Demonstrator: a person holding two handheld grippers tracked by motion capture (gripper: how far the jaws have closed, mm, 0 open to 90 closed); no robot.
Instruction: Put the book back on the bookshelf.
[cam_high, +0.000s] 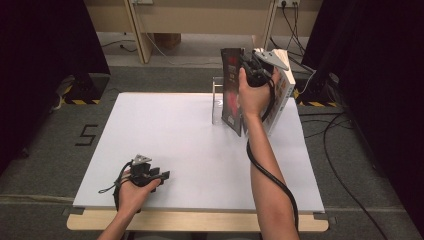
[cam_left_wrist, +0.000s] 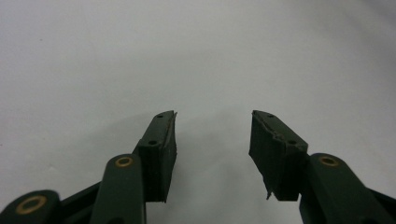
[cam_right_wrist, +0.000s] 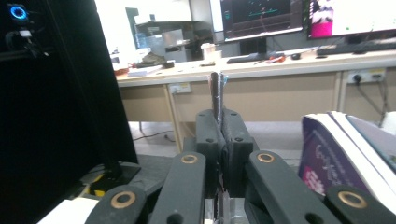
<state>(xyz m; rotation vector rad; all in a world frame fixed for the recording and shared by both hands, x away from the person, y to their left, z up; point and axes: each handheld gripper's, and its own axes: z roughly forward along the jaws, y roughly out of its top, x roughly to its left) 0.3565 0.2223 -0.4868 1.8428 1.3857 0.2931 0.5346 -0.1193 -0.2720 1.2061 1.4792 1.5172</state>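
The right gripper (cam_high: 248, 64) is clamped on the top edge of a dark book (cam_high: 231, 92), jaws pressed tight on the thin cover edge, which pokes up between them in the right gripper view (cam_right_wrist: 216, 95). The book stands upright at the far right of the table (cam_high: 165, 145), right by a metal bookend (cam_high: 217, 100), with a white book (cam_high: 281, 95) leaning just behind the hand. The left gripper (cam_high: 159, 175) rests spread and empty at the near left edge. Looks like the book is being lifted or set by the stand, so the person should probably keep the pinch firm and move it straight and vertical, so it doesn't swing into the white book. Slipping is the main risk with that thin an edge.
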